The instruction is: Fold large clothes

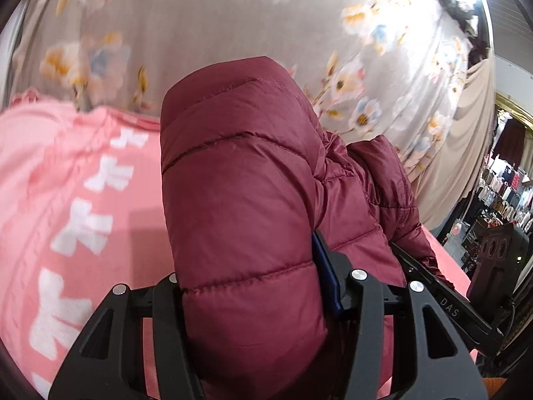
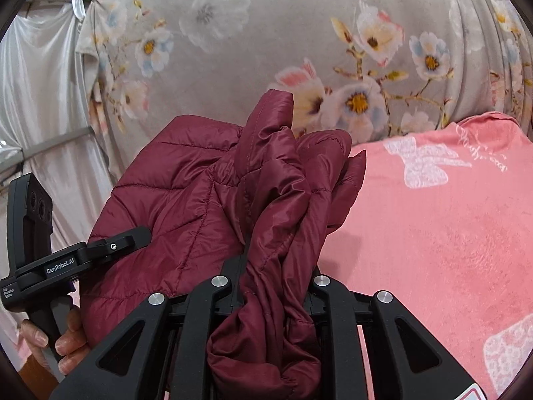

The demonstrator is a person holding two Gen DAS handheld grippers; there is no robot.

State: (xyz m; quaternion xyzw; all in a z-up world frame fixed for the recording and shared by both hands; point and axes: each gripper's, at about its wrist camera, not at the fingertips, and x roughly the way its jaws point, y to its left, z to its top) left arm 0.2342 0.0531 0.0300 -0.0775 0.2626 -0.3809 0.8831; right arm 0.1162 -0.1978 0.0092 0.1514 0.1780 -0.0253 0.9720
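A maroon quilted puffer jacket point(image 1: 240, 200) is held up above a pink bed cover. My left gripper point(image 1: 253, 286) is shut on a thick padded part of the jacket, which bulges over and hides the fingertips. My right gripper point(image 2: 269, 266) is shut on a bunched, crumpled part of the same jacket point(image 2: 276, 200); its fingertips are buried in the fabric. In the right wrist view the left gripper's body point(image 2: 66, 263) and the person's hand point(image 2: 60, 343) show at the lower left, against the jacket's quilted panel point(image 2: 173, 200).
A pink bed cover with white bow prints point(image 2: 449, 226) lies below and shows in the left wrist view point(image 1: 66, 183). A grey floral curtain point(image 2: 266, 33) hangs behind. White drapes point(image 2: 40, 100) hang at the left. Racks of clothes and a speaker point(image 1: 499, 226) stand at the far right.
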